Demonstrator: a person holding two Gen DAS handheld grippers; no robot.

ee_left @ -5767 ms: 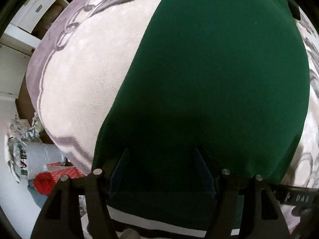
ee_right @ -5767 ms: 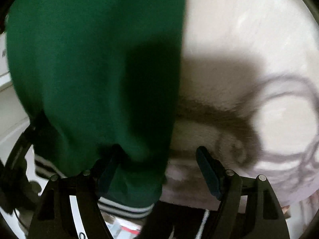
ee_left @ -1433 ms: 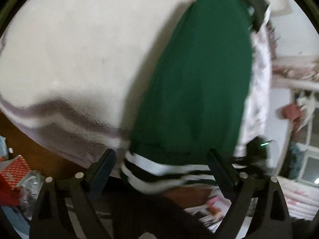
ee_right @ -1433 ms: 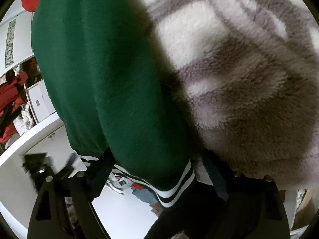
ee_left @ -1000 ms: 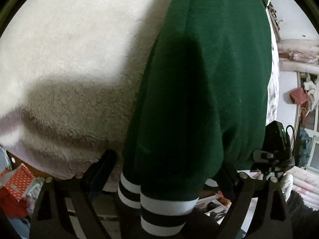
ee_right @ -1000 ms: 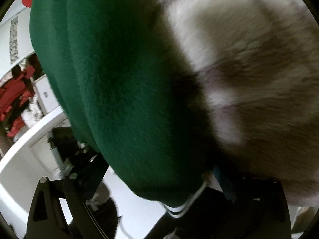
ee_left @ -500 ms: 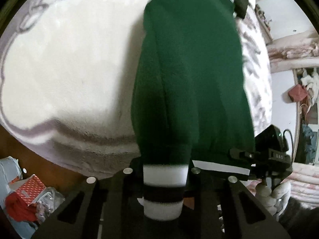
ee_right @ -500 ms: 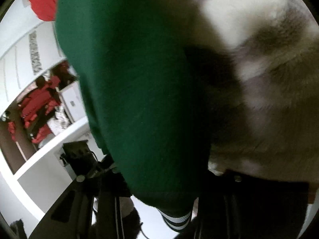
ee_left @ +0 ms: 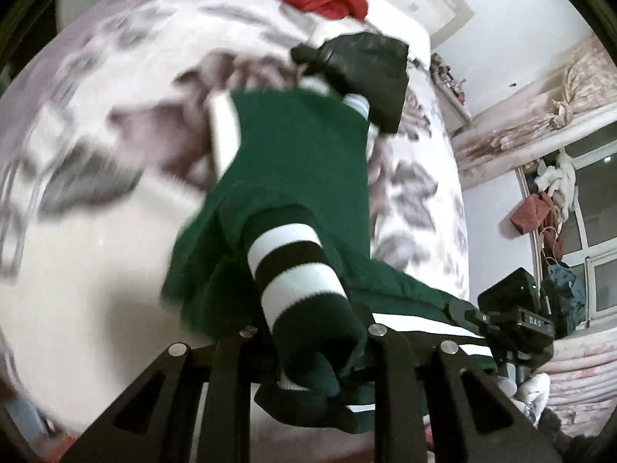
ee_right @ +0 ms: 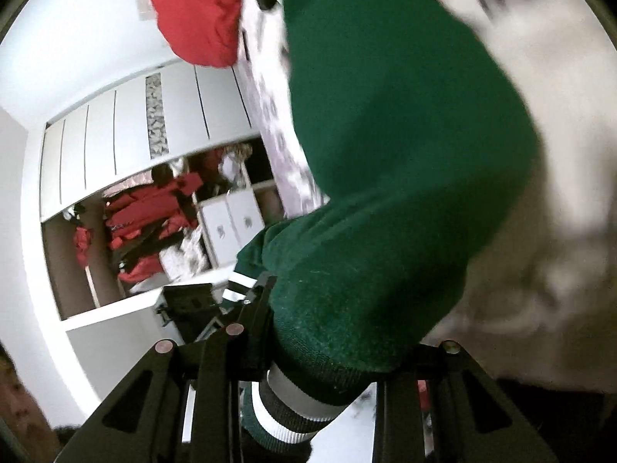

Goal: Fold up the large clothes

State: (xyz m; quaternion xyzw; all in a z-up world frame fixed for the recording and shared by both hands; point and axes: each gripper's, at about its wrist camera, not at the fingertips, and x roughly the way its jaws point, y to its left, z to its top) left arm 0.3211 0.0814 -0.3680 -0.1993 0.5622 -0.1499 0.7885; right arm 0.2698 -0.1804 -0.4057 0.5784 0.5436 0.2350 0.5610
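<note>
Both ends of the green sweater (ee_left: 300, 177) sit pinched: my left hand-held gripper (ee_left: 312, 341) clamps its striped hem (ee_left: 297, 277), my right hand-held gripper (ee_right: 327, 362) another banded edge, lifting it off the bed (ee_left: 96, 250) to fold over.

Left gripper (ee_left: 312, 341) and right gripper (ee_right: 308, 351) each clamped on green garment (ee_left: 293, 162)

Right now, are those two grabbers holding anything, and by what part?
Both grip the green sweater: the left gripper and the right gripper each pinch it near a striped cuff.
</note>
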